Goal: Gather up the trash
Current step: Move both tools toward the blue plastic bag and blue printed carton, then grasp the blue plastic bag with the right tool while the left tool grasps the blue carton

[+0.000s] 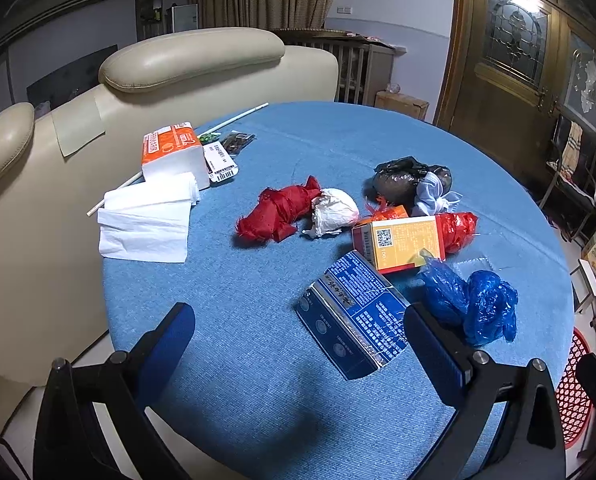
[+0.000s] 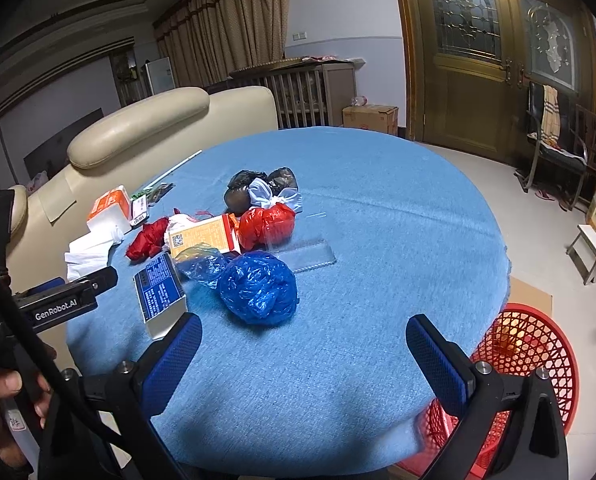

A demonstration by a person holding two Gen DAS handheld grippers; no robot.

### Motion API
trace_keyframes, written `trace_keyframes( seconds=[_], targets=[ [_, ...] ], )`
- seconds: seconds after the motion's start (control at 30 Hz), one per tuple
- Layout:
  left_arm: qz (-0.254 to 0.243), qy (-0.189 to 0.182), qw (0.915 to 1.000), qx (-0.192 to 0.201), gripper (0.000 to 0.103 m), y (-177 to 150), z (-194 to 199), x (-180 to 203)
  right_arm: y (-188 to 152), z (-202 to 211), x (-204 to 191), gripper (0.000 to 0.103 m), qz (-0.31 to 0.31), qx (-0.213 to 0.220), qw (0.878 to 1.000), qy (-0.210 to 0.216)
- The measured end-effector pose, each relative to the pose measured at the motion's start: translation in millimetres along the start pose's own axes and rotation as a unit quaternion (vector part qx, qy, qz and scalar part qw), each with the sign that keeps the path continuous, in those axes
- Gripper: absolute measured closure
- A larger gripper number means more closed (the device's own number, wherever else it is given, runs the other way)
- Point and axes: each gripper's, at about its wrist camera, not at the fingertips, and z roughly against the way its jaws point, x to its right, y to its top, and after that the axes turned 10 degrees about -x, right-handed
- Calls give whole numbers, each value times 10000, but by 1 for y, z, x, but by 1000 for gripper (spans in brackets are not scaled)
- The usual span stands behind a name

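Trash lies across a round table with a blue cloth [image 1: 258,360] [image 2: 378,220]. A flattened blue box [image 1: 352,314] [image 2: 160,292] lies just ahead of my left gripper [image 1: 298,340], which is open and holds nothing. A crumpled blue plastic bag [image 1: 474,304] [image 2: 258,288] sits just past my right gripper [image 2: 304,356], open and empty too. Further back are an orange carton [image 1: 400,242] [image 2: 204,236], a red plastic bag [image 1: 456,230] [image 2: 266,224], red cloth [image 1: 278,210] [image 2: 148,238], a white wad [image 1: 336,210] and dark bags [image 1: 402,178] [image 2: 258,186].
A red mesh basket [image 2: 530,360] [image 1: 574,396] stands on the floor by the table's right edge. A tissue pack [image 1: 174,152] and loose tissues [image 1: 146,220] lie at the table's left. A beige sofa [image 1: 58,200] backs the table. A hand [image 2: 2,396] holds the left gripper's body [image 2: 66,304].
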Motion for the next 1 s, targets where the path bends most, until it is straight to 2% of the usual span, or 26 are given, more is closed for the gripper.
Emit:
trace_keyframes(
  seconds=[1.0],
  targets=[
    [-24, -63, 10000, 4, 0, -1, 1, 0, -1, -3, -3, 0, 24, -3, 10000, 8]
  ],
)
